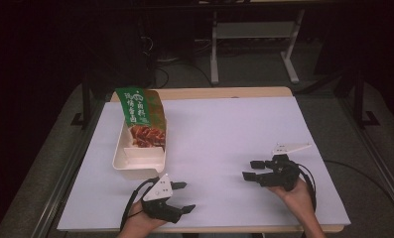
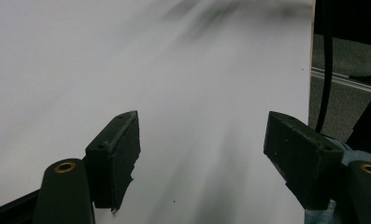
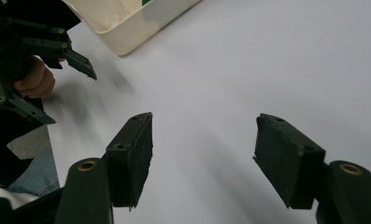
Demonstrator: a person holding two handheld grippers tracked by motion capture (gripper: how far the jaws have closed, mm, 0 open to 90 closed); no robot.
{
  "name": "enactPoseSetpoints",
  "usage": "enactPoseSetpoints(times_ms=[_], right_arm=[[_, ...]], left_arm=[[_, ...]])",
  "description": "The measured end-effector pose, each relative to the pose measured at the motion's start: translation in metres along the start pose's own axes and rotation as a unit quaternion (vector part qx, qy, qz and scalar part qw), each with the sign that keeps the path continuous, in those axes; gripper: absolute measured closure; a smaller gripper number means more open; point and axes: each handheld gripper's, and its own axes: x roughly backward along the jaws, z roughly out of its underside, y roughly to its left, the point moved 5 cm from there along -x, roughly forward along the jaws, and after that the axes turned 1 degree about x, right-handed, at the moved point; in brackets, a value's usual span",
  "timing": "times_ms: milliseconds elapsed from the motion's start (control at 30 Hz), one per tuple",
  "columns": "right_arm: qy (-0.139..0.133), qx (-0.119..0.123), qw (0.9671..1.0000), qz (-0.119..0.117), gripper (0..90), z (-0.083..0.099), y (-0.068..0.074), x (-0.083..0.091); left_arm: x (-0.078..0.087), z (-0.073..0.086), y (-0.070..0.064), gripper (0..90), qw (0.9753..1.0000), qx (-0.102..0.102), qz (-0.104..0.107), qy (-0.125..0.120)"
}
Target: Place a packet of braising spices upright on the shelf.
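Nearest the table's front edge, the left gripper [image 1: 182, 197] hovers with its jaws spread wide and nothing between them; the right gripper [image 1: 251, 169], over toward the front right corner, is likewise agape and empty. The green snack pouch [image 1: 141, 117] leans in the cream tray [image 1: 130, 169] by the left edge. It looks light, crinkly and slick, so I'd pinch its flat top seam.

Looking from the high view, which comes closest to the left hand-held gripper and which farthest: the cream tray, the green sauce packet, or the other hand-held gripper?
1. Cream tray: just beyond the left hand-held gripper, slightly to its left.
2. Right hand-held gripper: across the table, on the right.
3. Green sauce packet: propped in the tray's far end, toward the back.
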Motion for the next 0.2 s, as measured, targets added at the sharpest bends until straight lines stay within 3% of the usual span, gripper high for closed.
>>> enactPoseSetpoints(times_ms=[200], right_arm=[[-0.009,-0.012,0.9999,0.003,36.0,0.0088,-0.0013,0.001]], left_arm=[[0.0003,-0.0005,-0.0002,26.4,1.0,-0.001,0.001,-0.001]])
